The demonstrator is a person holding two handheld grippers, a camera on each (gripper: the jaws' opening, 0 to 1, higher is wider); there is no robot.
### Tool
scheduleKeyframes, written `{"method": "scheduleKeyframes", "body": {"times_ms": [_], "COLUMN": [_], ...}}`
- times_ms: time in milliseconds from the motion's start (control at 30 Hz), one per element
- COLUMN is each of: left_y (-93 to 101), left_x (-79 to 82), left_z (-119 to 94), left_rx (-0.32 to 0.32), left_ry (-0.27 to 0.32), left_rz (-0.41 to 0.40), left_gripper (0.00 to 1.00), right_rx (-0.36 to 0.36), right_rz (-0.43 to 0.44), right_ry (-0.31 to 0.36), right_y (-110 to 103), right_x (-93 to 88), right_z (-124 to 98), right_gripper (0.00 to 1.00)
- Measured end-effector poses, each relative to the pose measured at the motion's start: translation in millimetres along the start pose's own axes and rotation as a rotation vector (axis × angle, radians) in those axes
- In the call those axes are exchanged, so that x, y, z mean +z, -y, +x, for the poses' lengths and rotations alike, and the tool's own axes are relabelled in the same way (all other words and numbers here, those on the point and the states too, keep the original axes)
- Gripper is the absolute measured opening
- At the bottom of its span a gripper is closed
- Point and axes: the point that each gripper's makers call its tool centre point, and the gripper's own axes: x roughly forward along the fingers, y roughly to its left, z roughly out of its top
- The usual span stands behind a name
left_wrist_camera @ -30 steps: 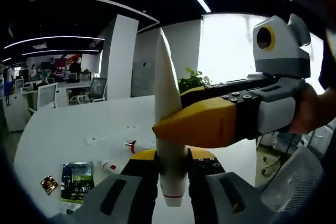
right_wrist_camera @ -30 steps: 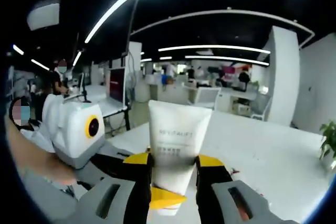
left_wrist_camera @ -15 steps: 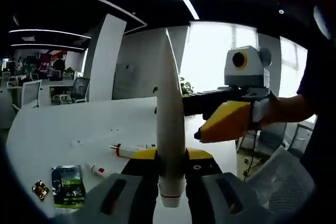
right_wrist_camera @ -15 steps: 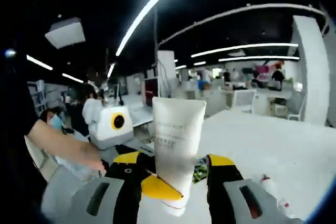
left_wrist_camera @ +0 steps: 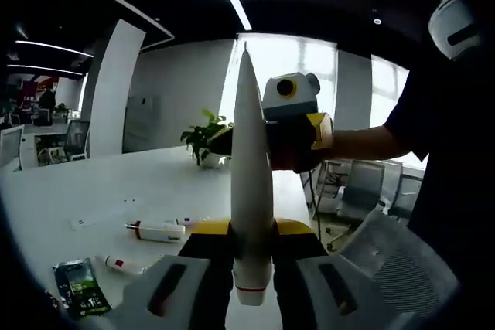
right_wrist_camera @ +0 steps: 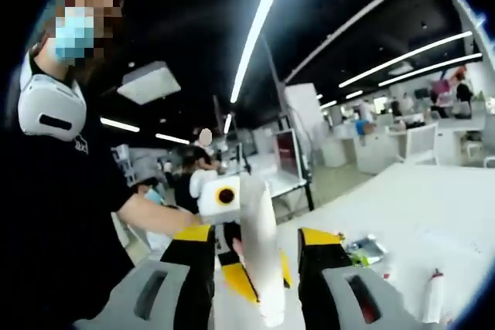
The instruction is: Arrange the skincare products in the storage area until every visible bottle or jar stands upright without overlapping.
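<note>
white tube (left_wrist_camera: 251, 191), left hand-held gripper (left_wrist_camera: 252, 256) clamped

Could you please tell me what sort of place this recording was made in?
Most likely an open-plan office: long white linear ceiling lights, a large white table, mesh office chairs further back, and a potted green plant by the bright window.

Left gripper view: low, close over round white table (left_wrist_camera: 116, 183), facing bright windows. Right gripper view: tilted up, facing open office and ceiling light strips. Shared: same table (right_wrist_camera: 433, 206), slim white squeeze tube (left_wrist_camera: 251, 183) (right_wrist_camera: 261, 253), person in black shirt (left_wrist_camera: 448, 137) (right_wrist_camera: 54, 214).
</note>
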Motion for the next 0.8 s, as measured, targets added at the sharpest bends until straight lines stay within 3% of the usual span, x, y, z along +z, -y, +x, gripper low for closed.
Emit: {"method": "scheduleKeyframes", "body": {"times_ms": [367,500,633,800], "left_y": [-3.4,-5.4,-8.3,-12.0], "left_x": [-12.3,-13.6,-16.5,-25.7], "left_z": [16,19,21,22], "left_rx": [-0.045,-0.061,-0.072,-0.067], "left_ry": [-0.059,-0.057,-0.068,-0.094], "left_rz": [0.053,0.047,0.046,0.046], "left_gripper": [0.15,0.15,0.15,0.15], "right_rx": [0.070,0.086,0.086,0.110], "right_rz": [-0.077,-0.081,-0.108,-0.130], "right_ry": [-0.075,-0.106,-0.131,-0.177], "right_y": [3,8,13,17], "right_x": [-7.2,-14.1,-19.0,-27.2], "right_z": [-2,-1,-1,1], "right_gripper": [0.15,0.16,0.09,0.06]}}
